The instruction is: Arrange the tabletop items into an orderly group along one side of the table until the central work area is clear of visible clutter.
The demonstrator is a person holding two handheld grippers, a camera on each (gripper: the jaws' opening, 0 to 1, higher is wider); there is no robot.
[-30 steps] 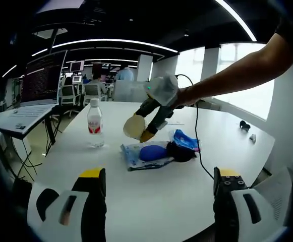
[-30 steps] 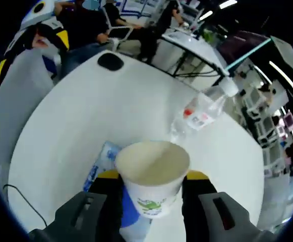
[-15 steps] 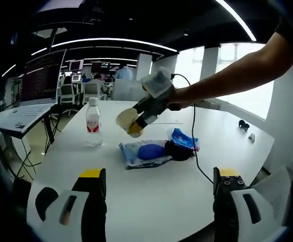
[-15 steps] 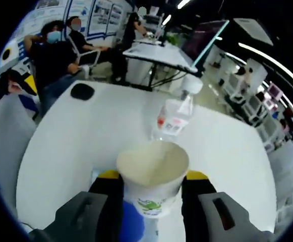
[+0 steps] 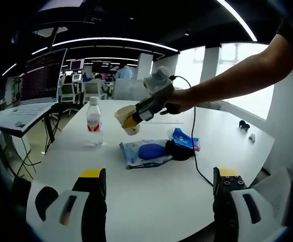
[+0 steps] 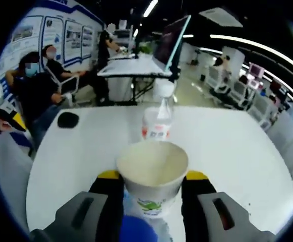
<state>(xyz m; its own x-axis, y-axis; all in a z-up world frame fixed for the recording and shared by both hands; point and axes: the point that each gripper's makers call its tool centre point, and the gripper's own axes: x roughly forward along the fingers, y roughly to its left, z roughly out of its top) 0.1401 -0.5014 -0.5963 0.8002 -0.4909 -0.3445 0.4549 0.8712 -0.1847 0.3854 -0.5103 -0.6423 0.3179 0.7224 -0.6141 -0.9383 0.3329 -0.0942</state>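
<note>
the right gripper (image 6: 152, 181) clamped a paper cup (image 6: 153, 168) above the table (image 6: 227, 151), its base hidden between the jaws; a water bottle (image 6: 158, 121) stood beyond. the left gripper (image 5: 156, 181) hung open, empty.

- Off to your left, past the tabletop (image 5: 151, 186), you have a side desk with a large dark monitor (image 5: 43, 78) standing on it.
- Beyond the far edge you can see office chairs (image 5: 68, 93) and a person in a light top (image 5: 124, 73), well apart from your work.
- Long ceiling light strips (image 5: 111, 41) curve overhead.
- To your right, bright windows (image 5: 237, 75) line the wall between white pillars (image 5: 210, 63).
- In the right gripper view you see a seated person in dark clothes (image 6: 38, 91) beside a wall of posters (image 6: 60, 35).
- A desk carrying a big screen (image 6: 169, 43) stands behind the tabletop; what seem to be more chairs sit farther back, blurred.
</note>
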